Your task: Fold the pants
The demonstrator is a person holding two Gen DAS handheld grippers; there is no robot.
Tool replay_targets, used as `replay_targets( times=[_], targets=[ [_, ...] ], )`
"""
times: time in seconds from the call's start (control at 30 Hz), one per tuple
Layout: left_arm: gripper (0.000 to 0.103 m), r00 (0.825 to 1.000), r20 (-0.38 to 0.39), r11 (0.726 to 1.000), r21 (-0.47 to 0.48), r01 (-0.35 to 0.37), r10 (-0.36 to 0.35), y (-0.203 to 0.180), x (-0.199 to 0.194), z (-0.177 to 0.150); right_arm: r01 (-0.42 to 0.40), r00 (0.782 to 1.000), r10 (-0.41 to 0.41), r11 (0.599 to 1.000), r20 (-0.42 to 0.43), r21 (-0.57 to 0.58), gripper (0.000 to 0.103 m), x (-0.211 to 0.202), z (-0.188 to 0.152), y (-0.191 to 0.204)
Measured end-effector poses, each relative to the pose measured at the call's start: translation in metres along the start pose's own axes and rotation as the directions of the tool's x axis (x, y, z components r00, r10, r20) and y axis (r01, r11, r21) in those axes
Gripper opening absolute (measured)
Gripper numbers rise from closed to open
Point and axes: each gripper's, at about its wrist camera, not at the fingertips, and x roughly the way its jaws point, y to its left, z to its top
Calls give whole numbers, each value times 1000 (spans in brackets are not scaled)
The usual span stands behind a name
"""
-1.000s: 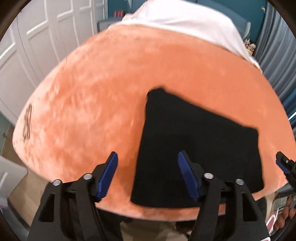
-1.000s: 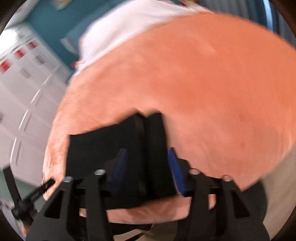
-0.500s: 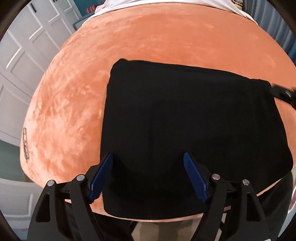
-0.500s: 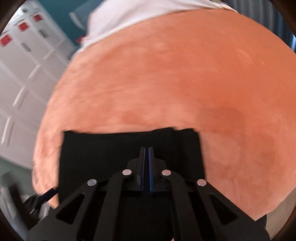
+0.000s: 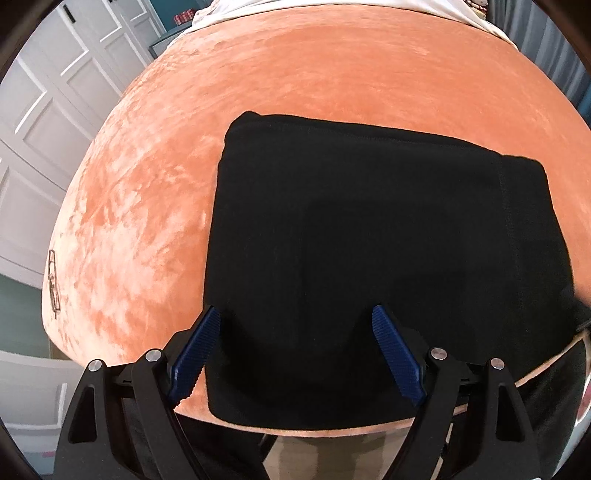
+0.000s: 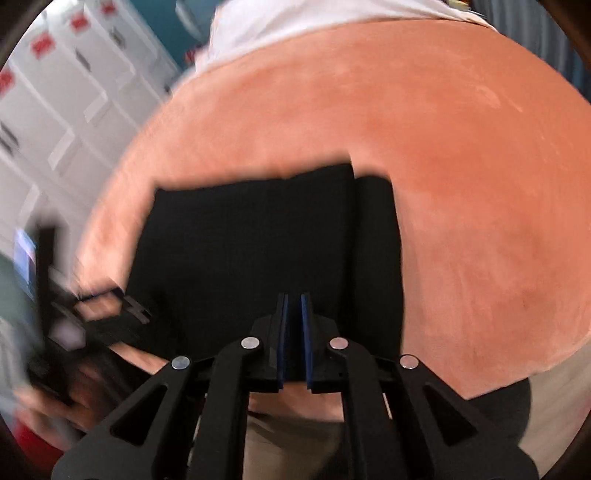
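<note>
The black pants [image 5: 369,236] lie folded into a flat rectangle on the orange velvet surface [image 5: 295,74], near its front edge. My left gripper [image 5: 295,325] is open, its blue pads spread wide just above the near part of the pants, holding nothing. In the right wrist view the pants [image 6: 258,240] show as the same dark rectangle. My right gripper [image 6: 293,306] hovers over their near right part with its pads almost together, a thin gap between them and no cloth in it. The left gripper [image 6: 74,306] shows blurred at the left.
White panelled cupboard doors [image 5: 55,110] stand to the left. A white sheet [image 6: 314,22] covers the far end of the orange surface. Grey curtains [image 5: 554,48] hang at the far right. The orange surface's front edge [image 5: 314,430] is right below my grippers.
The left gripper has stayed open and shifted slightly over the pants. The right gripper, shut tight half a second ago, has opened a thin gap and pulled back; the view is blurred from motion.
</note>
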Motion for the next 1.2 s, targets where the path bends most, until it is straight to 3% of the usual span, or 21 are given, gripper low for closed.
replay_targets(
  times=[0.03,0.13,0.17,0.23,0.33,0.37,0.47,0.67,0.7,0.87,1.0,1.07,1.13,1.2],
  targets=[
    [82,1000,-11,1000,-10,19,-19,2,-2,-2,6,1000,-6,1000,-15,9,2,9,-4,-1],
    [82,998,-8,998,-18,63,-64,8,-13,-9,-95,995,94,981,19,167,5,-8,-9,-25],
    [83,997,1,996,-28,81,-81,13,-17,-13,-102,995,97,975,32,197,11,-18,-11,-30],
    [85,994,-2,993,-54,106,-106,20,-18,-19,-116,993,112,972,34,205,19,-24,-11,-38],
    [85,991,-32,986,-112,125,-129,29,-14,-25,-139,990,137,971,23,194,20,-23,-9,-38],
    [85,991,-41,985,-123,123,-129,30,-13,-26,-142,990,141,970,21,196,25,-21,-10,-39],
    [85,993,-44,989,-106,106,-111,25,-15,-28,-155,988,156,965,14,212,39,-16,-18,-38],
    [85,996,-32,995,-60,80,-82,12,-21,-31,-143,989,150,967,-15,210,46,8,-15,-26],
    [85,996,-34,995,-60,81,-83,10,-21,-31,-138,990,144,969,-12,206,46,9,-16,-24],
    [85,996,-43,996,-49,78,-80,8,-22,-31,-69,998,70,991,-4,119,19,5,-9,-8],
    [85,997,-37,997,-40,64,-66,8,-21,-29,-56,994,48,996,102,75,18,-31,5,1],
    [85,998,-36,998,-35,52,-54,7,-20,-29,10,992,-16,999,122,48,18,-36,10,-2],
    [85,998,-44,999,-31,44,-45,5,-18,-30,126,992,-126,992,21,10,16,-6,6,-17],
    [85,997,-62,999,-29,40,-42,4,-14,-31,109,993,-106,993,-56,48,15,13,-3,-35]
  ],
)
